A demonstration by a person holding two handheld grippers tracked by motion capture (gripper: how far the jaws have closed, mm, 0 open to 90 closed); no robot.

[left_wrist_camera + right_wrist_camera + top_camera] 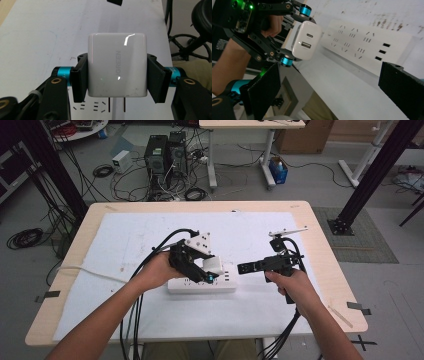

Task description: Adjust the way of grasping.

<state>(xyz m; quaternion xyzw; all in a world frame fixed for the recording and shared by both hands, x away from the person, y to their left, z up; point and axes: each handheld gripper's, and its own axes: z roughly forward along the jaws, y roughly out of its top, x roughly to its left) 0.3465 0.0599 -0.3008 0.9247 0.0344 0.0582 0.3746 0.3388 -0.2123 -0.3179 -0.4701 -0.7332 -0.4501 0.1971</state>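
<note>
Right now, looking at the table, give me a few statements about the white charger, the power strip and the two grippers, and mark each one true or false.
1. The left gripper is shut on the white square wall charger. True.
2. The charger is fully plugged into the white plastic power strip. False: its two metal prongs are bare and it is held above the strip.
3. The right gripper holds the power strip. False: its jaws are open with nothing between them.
4. The charger's face shows two ports in the right gripper view. True.
5. The power strip lies on the white sheet that covers the wooden table. True.
6. The charger is black. False: it is glossy white.
</note>
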